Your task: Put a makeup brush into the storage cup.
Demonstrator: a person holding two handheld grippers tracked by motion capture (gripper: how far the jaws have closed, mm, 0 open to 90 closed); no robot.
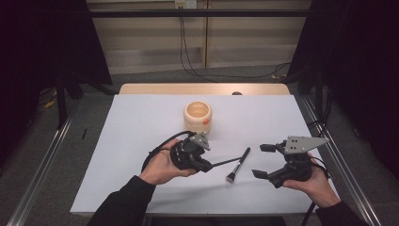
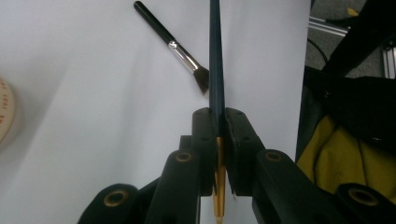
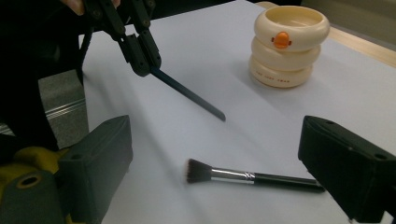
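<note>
On the white table sheet (image 1: pixel 141 141), left gripper (image 1: pixel 207 165) clamps a thin dark-handled brush (image 1: pixel 226 162) near its gold end, shaft level and jutting clear ahead, likely so the free end can be steered toward the cream ringed holder (image 1: pixel 198 116) beyond. Makeup brush (image 1: pixel 238 165) lies flat between the hands; right gripper (image 1: pixel 264 160) is unclenched, nothing between its jaws, seemingly lined up to take it.

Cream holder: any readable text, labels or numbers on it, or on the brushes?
Holder, bottom ring: one line of small reddish print, too blurred to read.
Holder, left gripper view: the same reddish letters at the picture's edge, unreadable.
Holder, top ring: an orange round mark, no letters legible.
Makeup brush: no print visible.
Dark blue brush in the left hand-held gripper: none visible.
</note>
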